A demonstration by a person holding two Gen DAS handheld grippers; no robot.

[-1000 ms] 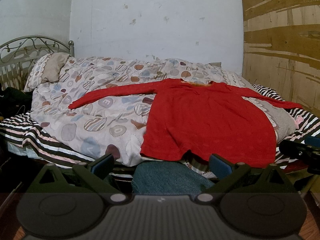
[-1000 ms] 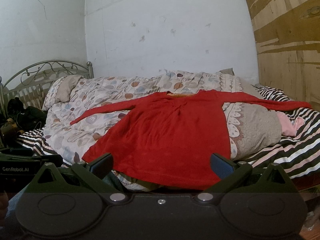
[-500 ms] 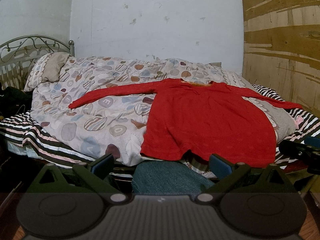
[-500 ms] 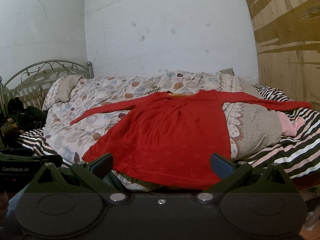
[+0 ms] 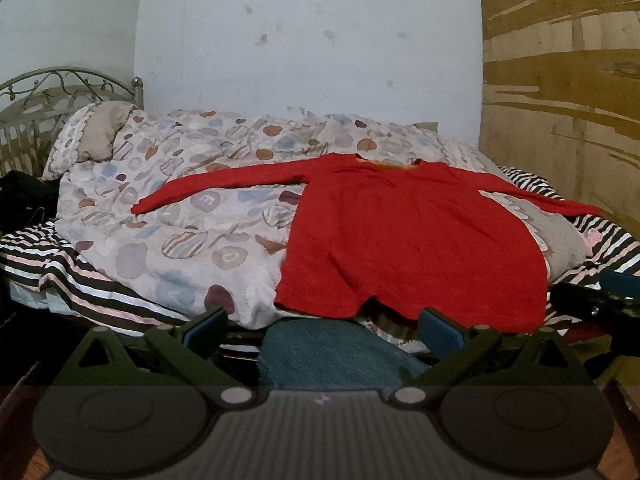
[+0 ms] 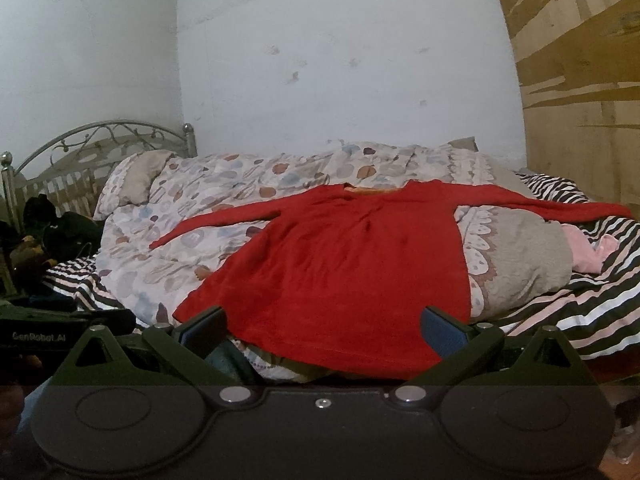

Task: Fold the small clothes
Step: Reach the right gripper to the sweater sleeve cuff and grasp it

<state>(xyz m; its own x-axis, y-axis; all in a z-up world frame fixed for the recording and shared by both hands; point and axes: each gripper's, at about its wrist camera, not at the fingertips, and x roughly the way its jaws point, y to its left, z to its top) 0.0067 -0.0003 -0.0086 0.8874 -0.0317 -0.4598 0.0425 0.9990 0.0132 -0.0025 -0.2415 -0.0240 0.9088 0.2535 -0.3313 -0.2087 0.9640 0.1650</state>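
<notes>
No visible change, red top unmoved, hand-held grippers no nearer.

Left tool and right tool: dark green-black bodies, blue finger pads, round silver screws, ribbed centre plate; white "GenRobot.AI" lettering on the left tool's side.

Open air lies between both spread-jawed grippers and the red shirt, which is spread flat on the patterned duvet. The 2 sleeves lie unobstructed. A metal headboard bounds the bed's left end, the wooden panel its right, and the white wall its back.
</notes>
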